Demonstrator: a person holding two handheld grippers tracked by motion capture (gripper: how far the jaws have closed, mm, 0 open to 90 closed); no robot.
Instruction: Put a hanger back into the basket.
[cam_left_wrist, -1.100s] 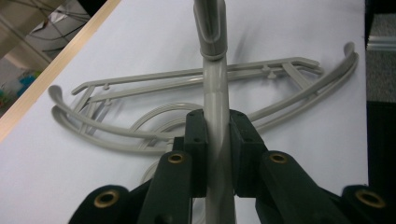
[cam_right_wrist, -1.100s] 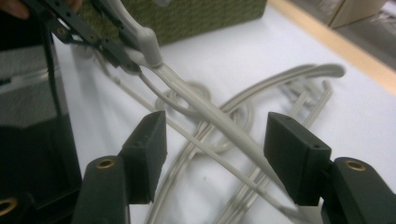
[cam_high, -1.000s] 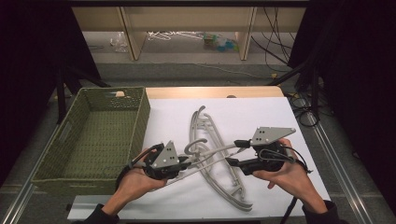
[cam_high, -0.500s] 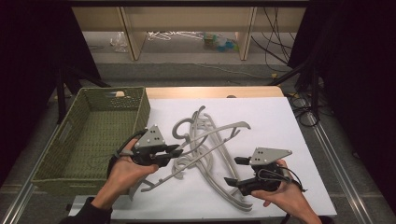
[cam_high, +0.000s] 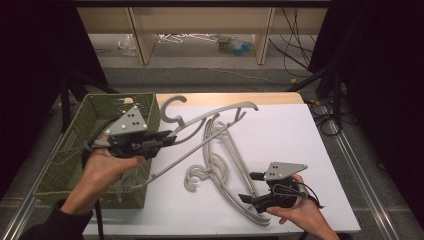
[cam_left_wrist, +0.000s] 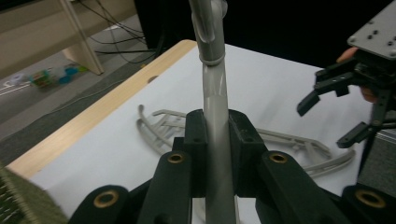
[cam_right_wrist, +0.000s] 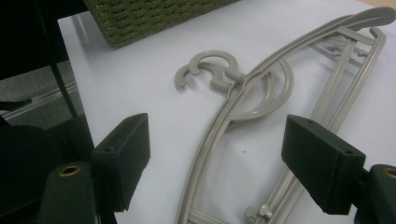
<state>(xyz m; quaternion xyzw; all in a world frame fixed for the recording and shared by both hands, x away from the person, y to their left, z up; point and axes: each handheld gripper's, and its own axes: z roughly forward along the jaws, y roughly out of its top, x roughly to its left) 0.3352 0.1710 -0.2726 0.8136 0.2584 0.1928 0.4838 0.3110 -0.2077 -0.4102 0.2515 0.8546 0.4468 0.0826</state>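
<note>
High view: we are lifting one hanger with the left claw, beside the basket; we should be swinging it clear of the rim.

Left gripper view: the claw is pinching the hanger's bar.

Right gripper view: the right claw has just been spreading, nothing gripped, over a second hanger on the white tabletop.

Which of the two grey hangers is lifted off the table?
The hanger clamped in the left gripper, beside the green basket. The other hanger lies flat on the white table, before the open right gripper.
</note>
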